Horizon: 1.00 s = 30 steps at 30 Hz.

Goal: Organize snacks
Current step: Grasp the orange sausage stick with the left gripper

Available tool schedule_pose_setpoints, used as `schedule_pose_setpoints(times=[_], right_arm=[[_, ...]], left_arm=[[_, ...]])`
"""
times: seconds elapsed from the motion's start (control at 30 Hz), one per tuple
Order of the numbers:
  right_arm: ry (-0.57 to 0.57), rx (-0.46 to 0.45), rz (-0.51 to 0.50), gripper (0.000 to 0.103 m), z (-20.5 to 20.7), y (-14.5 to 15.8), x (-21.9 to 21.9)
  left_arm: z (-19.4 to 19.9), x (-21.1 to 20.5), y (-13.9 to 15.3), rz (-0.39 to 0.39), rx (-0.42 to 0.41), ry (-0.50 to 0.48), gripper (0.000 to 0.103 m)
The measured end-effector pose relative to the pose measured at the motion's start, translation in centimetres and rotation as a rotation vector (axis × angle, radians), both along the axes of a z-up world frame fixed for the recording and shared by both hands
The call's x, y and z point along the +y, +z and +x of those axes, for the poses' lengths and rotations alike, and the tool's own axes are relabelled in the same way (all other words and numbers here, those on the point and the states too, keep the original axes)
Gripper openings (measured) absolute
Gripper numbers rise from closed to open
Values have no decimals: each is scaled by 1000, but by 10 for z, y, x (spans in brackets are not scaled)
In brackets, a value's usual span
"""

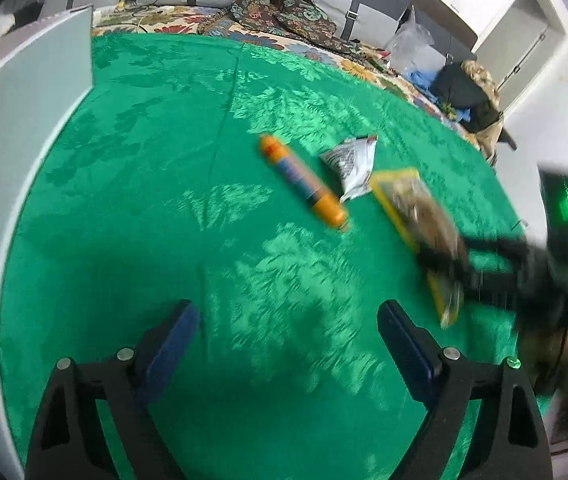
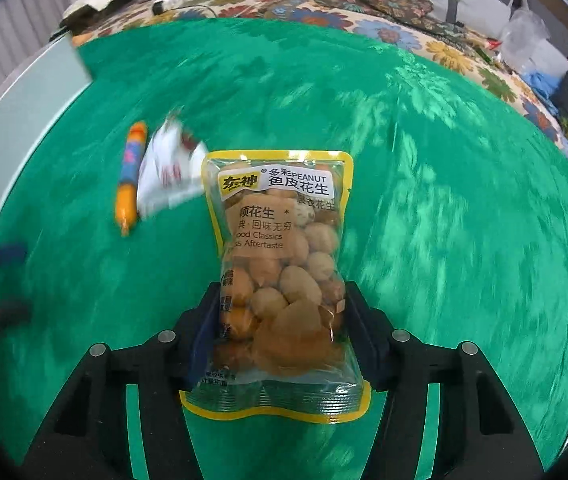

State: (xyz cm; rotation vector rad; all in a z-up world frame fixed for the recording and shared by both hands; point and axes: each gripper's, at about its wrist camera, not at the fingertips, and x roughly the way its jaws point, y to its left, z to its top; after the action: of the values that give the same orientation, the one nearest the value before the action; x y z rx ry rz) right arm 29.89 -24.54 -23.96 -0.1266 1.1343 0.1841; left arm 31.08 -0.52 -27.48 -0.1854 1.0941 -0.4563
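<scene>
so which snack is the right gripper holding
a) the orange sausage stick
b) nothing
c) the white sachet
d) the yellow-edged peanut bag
d: in the right wrist view the right gripper has its jaws shut on the peanut bag, while the sausage stick and white sachet lie on the green cloth.

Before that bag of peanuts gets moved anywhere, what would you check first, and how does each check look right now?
1. Right gripper shut on the yellow-edged clear peanut bag: ok.
2. Bag lifted off the green tablecloth: cannot tell.
3. Left gripper open, holding nothing: ok.
4. Orange sausage stick and white foil packet lie apart from the bag: ok.
5. Drop-off spot for snacks visible: cannot tell.
</scene>
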Motion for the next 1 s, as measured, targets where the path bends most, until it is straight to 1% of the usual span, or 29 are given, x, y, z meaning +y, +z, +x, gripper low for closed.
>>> schedule_pose_setpoints(times=[0.1, 0.2, 0.23, 0.3, 0.33, 0.4, 0.47, 0.53, 0.6, 0.67, 0.7, 0.73, 0.77, 0.8, 0.83, 0.87, 0.9, 1.0], right_arm=[[-31, -34, 3, 61, -29, 0, 3], [-61, -55, 12, 60, -41, -1, 2], [-72, -60, 17, 60, -44, -1, 1], [-101, -72, 40, 60, -49, 0, -3], [-118, -76, 57, 60, -51, 0, -6], [-155, -84, 79, 60, -54, 1, -12], [-172, -93, 91, 60, -55, 1, -16], [-180, -95, 97, 60, -58, 1, -19], [-184, -94, 108, 60, -61, 1, -22], [-192, -94, 120, 60, -63, 1, -26], [-195, -94, 123, 60, -63, 2, -27], [-199, -94, 122, 60, -64, 2, -28], [-200, -92, 123, 60, -63, 2, -29], [-203, -89, 125, 60, -62, 2, -30], [-206, -87, 127, 60, -62, 3, -31], [-206, -85, 127, 60, -61, 3, -32], [-203, -81, 125, 60, -61, 3, -33], [-194, -72, 111, 60, -60, 3, -34]], left_arm=[[13, -16, 4, -19, -2, -25, 90], [33, -34, 9, -16, -21, -38, 90], [41, -39, 7, -11, -18, -34, 90], [62, -48, -1, -1, 21, 4, 90], [68, -50, -1, -5, 7, 25, 90], [80, -59, -2, 20, -1, 63, 90], [85, -67, -2, 61, 2, 65, 90], [81, -65, -3, 75, 0, 59, 90], [73, -59, -5, 98, -35, 42, 90], [68, -55, -7, 152, -68, 11, 88], [67, -53, -7, 167, -73, -2, 82], [68, -52, -8, 204, -79, -22, 75], [68, -49, -7, 218, -81, -33, 71], [70, -47, -7, 235, -79, -51, 64], [71, -44, -6, 240, -74, -65, 57], [72, -40, -5, 240, -68, -78, 53], [73, -35, -4, 237, -60, -87, 47], [81, -29, -3, 197, -29, -83, 47]])
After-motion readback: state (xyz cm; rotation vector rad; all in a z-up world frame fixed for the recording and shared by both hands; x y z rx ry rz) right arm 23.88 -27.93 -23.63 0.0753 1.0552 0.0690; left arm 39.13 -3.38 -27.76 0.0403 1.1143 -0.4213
